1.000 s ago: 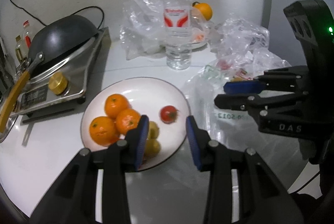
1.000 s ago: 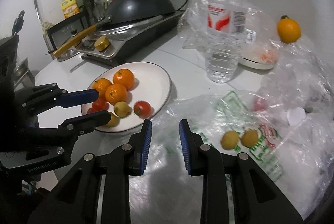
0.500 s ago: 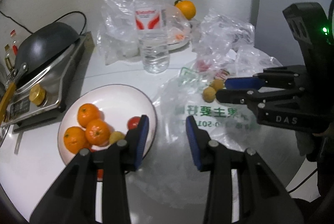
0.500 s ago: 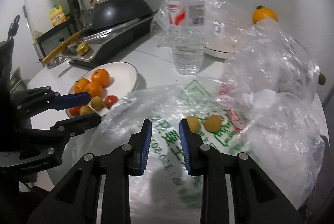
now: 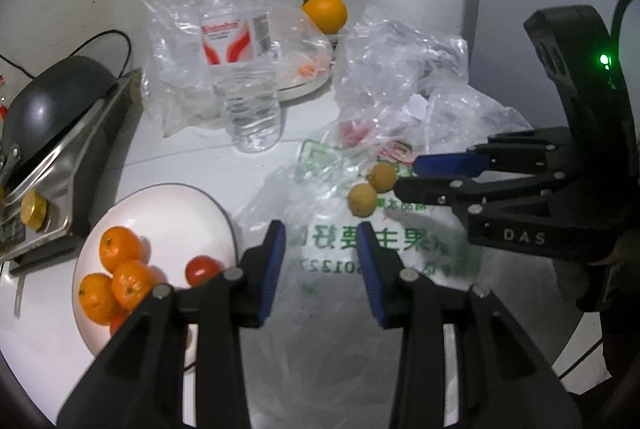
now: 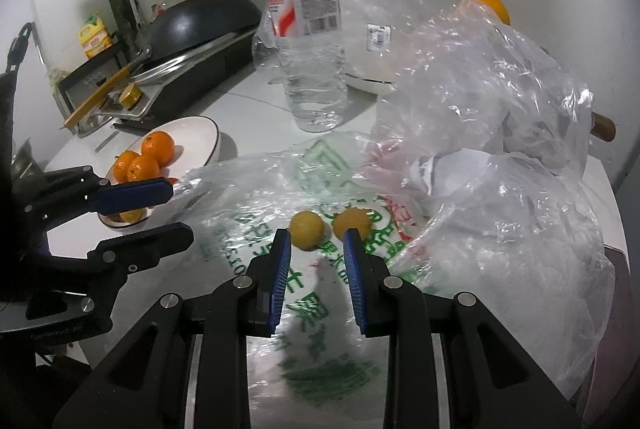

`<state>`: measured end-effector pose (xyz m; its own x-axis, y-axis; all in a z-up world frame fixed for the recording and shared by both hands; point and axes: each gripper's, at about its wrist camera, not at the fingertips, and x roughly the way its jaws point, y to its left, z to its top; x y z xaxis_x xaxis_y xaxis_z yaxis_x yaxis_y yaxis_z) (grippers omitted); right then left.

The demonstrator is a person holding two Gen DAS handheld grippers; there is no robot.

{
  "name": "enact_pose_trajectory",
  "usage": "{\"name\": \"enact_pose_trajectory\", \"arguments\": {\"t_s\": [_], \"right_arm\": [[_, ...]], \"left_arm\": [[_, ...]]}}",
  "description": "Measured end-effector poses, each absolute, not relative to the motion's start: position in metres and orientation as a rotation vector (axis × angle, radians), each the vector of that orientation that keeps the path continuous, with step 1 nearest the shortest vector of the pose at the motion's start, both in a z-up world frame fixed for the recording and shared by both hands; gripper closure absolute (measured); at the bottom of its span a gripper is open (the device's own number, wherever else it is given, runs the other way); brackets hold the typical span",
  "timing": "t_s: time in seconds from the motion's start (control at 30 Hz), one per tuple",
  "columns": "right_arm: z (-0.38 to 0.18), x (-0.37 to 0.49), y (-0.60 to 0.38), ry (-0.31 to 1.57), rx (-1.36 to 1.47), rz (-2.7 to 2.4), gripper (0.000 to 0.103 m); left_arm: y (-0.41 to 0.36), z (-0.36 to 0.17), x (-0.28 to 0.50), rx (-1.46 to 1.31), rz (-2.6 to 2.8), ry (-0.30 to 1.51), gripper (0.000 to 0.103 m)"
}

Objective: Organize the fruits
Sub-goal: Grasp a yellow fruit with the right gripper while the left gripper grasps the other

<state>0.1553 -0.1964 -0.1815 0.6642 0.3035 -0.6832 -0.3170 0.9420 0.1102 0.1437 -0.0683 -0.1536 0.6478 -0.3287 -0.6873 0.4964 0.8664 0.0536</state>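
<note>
Covering the white desk (image 5: 188, 161) at its centre, a clear plastic bag (image 6: 320, 289) printed in green carries 2 small yellow fruits (image 6: 307, 228) side by side. At 10 o'clock of them in the right wrist view, a white plate (image 6: 202, 133) holds 3 tangerines (image 6: 144, 163) and a red tomato (image 5: 203, 270). A water bottle (image 6: 310, 41) stands upright at 12 o'clock. The right gripper (image 6: 318, 253) sits just short of the fruits, its fingers nearly closed and gripping nothing. The left gripper (image 5: 320, 251) hovers over the bag, fingers slightly apart and empty. A lone orange (image 5: 325, 12) rests at 1 o'clock of the bottle.
</note>
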Motion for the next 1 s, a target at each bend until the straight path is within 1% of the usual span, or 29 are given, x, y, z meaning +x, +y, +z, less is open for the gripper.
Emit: {"name": "enact_pose_trajectory", "arguments": {"t_s": [0.47, 1.0], "right_arm": [[-0.197, 0.183, -0.210, 0.800, 0.000, 0.357, 0.074], [-0.205, 0.193, -0.207, 0.827, -0.008, 0.369, 0.075]], "left_arm": [[-0.089, -0.164, 0.164, 0.256, -0.493, 0.759, 0.065], [-0.108, -0.179, 0.178, 0.281, -0.522, 0.796, 0.065]]}}
